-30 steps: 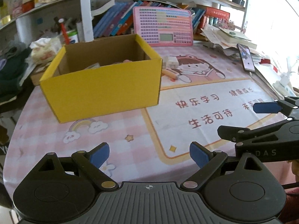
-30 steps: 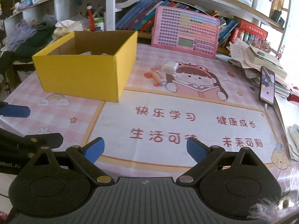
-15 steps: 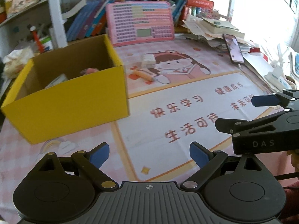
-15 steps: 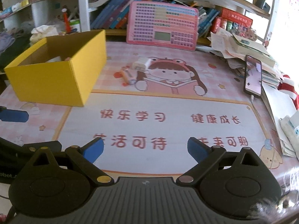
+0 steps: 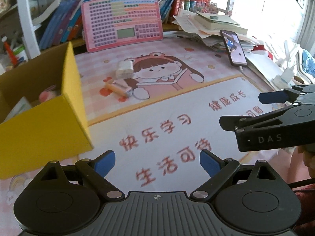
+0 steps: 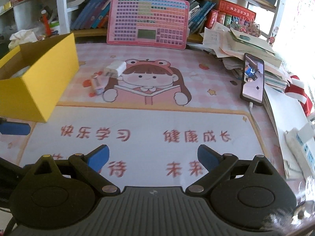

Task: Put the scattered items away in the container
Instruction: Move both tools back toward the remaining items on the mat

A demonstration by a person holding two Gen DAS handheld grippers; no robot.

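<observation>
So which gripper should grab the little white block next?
Probably the right gripper: open and empty, with the white block nearly straight ahead. The left gripper, also open, sits nearer the yellow box.

**Lighting and picture quality: bright daylight, blown-out right edge**

Strong daylight enters from the window [image 5: 275,9] at the right; that area is overexposed in both views. The bench mat [image 6: 157,122] is evenly lit and its shadows are soft. Printed characters nearest the lens are blurred. Fisheye curvature bends the shelves [image 6: 63,4] and the frame edges.
</observation>
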